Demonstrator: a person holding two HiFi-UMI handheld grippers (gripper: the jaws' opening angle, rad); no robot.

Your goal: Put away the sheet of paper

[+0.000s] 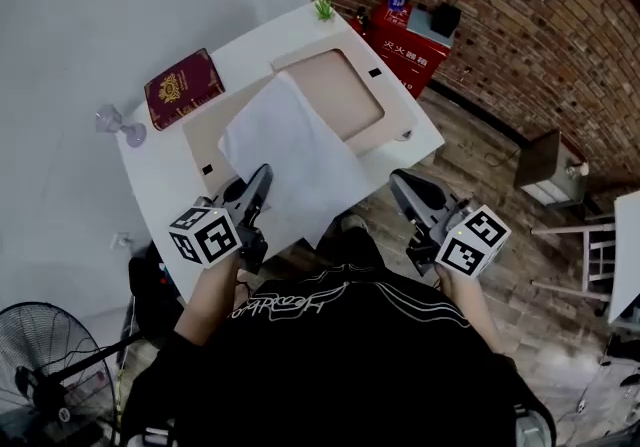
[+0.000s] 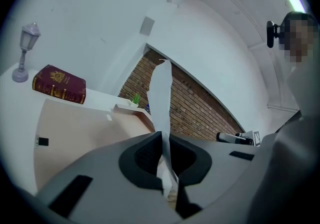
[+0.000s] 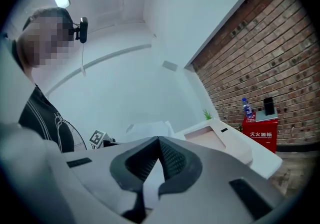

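Observation:
A white sheet of paper (image 1: 290, 155) lies slanted over the beige desk mat (image 1: 350, 100) on the white table (image 1: 160, 175). My left gripper (image 1: 263, 173) is shut on the sheet's near left corner. In the left gripper view the paper (image 2: 161, 92) rises edge-on from between the closed jaws (image 2: 162, 137). My right gripper (image 1: 395, 178) is at the table's near right edge, by the sheet's right corner. Its jaws (image 3: 159, 140) are closed, with a white strip in the gap, and the paper (image 3: 145, 130) stretches away beyond them.
A dark red book (image 1: 183, 87) and a small lamp figure (image 1: 118, 123) sit at the table's left. A little green plant (image 1: 323, 7) stands at the far corner. A red cabinet (image 1: 408, 45) stands by the brick wall, and a fan (image 1: 50, 365) is on the floor at the near left.

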